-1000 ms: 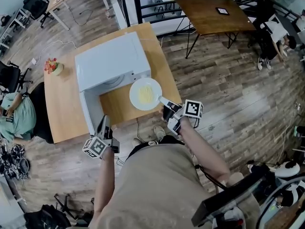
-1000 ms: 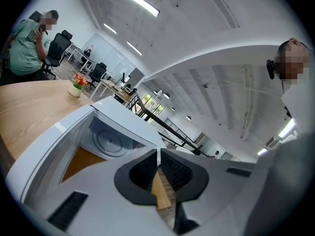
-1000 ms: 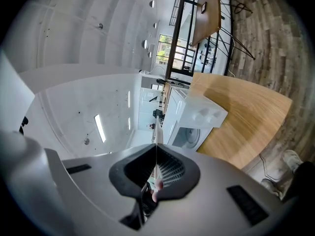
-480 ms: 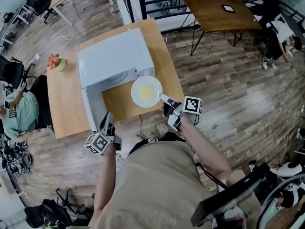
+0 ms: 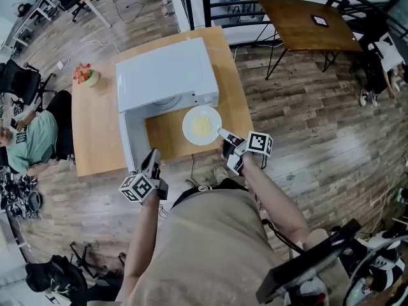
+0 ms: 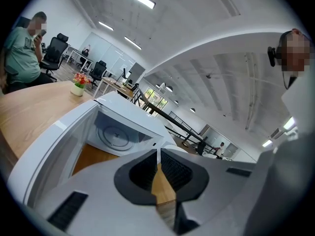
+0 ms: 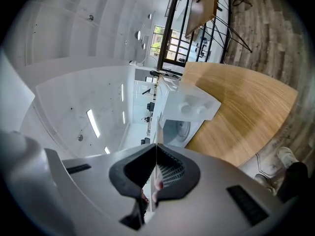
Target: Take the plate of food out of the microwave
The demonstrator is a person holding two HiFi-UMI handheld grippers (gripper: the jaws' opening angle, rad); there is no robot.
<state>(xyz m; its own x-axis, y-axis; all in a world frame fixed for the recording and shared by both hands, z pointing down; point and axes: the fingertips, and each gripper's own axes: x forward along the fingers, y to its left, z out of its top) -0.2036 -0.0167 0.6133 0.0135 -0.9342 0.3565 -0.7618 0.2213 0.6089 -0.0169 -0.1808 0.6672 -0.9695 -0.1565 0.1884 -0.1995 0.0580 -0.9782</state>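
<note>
Now, right gripper (image 5: 224,134): the two jaws are pressed together on the near rim of a round white plate (image 5: 188,127). In the right gripper view this rim is only a thin white edge, pinched between the dark ribbed pads (image 7: 170,173).
Food: a flat yellow portion (image 5: 203,126) lies in the middle of the plate, just ahead of the right fingertips.
Plate, place: it reaches straight forward from the right fingers. It is outside the cavity, in front of the opening, over the light wooden table (image 5: 95,139). I cannot tell if its bottom touches the wood.
Left gripper (image 5: 153,158): the jaws are closed tip to tip and nothing is between them. Behind the tips a narrow slot shows only the table wood.
Microwave: a white box-shaped microwave (image 5: 167,78) stands beyond both pairs of fingertips.
Door: the white door (image 5: 127,142) is swung open towards the person, just beside the left fingers. Whether they touch it I cannot tell.
Cavity: the left gripper view looks past the left fingertips onto the round turntable (image 6: 115,136).
Flowers: a small pot of red flowers (image 5: 85,75) stands well beyond the left fingers, near the far left corner of the table.
Other person: a seated person in a green shirt (image 5: 29,139) is far to the left of the left fingers.
Second table: a dark wooden table (image 5: 312,24) stands well beyond the right fingers on the plank floor (image 5: 319,120).
</note>
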